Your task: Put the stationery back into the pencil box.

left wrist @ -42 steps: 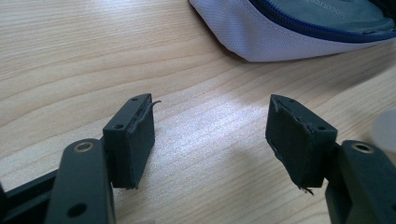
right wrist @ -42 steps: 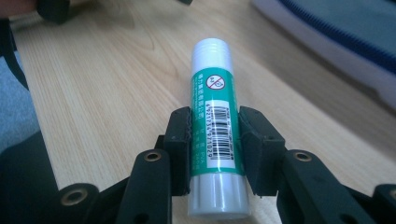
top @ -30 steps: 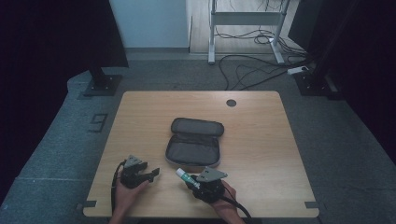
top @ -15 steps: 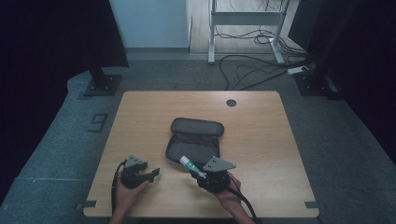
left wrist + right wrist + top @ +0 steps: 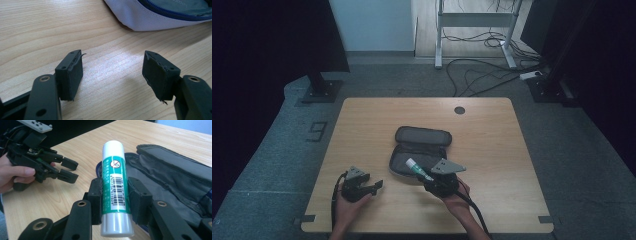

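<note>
Green and white, the glue stick sits clamped mid-body in our right tool, its cap pointing ahead over the open pouch. We judge it light, stiff, slippery. Our left tool stands apart, holding nothing.

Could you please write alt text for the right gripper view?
The right gripper clamps a green-and-white glue stick between its black jaws, above an open grey pouch on a wooden table. At left, a hand holds the left gripper.
</note>
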Tool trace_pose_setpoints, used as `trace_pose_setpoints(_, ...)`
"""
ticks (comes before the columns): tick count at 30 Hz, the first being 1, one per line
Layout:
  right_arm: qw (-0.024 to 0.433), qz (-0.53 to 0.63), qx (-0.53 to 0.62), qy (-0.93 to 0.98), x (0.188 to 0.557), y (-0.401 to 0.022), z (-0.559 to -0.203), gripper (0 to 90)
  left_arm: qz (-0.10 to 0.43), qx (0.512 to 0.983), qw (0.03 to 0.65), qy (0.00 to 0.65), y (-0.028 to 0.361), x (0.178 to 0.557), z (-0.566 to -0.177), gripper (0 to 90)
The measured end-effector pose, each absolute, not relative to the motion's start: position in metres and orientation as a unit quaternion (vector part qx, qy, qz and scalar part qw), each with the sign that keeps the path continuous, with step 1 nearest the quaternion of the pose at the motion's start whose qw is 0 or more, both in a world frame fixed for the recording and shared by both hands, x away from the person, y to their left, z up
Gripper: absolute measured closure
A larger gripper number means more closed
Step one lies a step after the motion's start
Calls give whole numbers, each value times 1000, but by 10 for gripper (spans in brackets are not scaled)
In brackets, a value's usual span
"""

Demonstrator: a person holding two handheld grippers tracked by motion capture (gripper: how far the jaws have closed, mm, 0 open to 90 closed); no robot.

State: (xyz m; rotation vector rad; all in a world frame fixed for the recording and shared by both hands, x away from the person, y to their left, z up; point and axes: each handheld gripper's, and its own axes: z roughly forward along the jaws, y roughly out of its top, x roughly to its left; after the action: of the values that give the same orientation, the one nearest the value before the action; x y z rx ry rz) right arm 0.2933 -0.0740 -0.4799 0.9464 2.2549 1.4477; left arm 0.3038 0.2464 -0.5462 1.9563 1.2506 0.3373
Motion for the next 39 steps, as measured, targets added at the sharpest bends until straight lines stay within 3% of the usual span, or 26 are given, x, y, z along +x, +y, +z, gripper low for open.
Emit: trace_pose_setpoints(39, 166, 466, 389, 777, 343, -83, -501, 652, 134, 770, 385, 490, 245, 303, -546, 328)
